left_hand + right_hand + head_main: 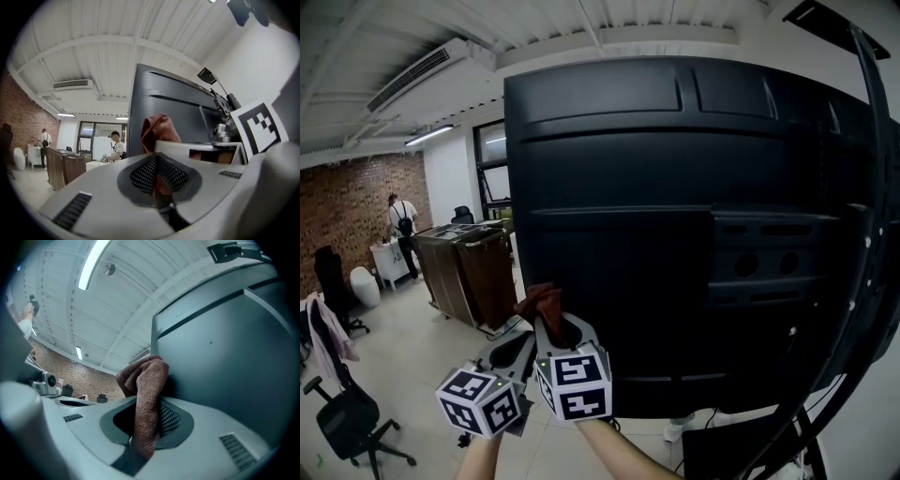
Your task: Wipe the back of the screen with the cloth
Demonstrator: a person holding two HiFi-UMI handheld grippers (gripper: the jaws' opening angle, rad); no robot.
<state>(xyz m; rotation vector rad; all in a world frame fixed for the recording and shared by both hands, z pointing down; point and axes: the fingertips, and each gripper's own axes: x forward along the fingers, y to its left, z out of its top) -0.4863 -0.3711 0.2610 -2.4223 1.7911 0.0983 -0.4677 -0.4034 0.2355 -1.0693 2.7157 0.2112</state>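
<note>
Reddish-brown knitted cloth stands clamped between the jaws of the right claw. Its bunched top lies against the large black plastic back panel of the screen, near that panel's lower left edge in the head view. We record the left claw just beside and below the right one, at the lower left of the frame, with its jaws drawn together. A thin reddish strip shows in their seam; we cannot tell whether it is pinched there. A brown wooden cabinet stands at the left, well apart.
</note>
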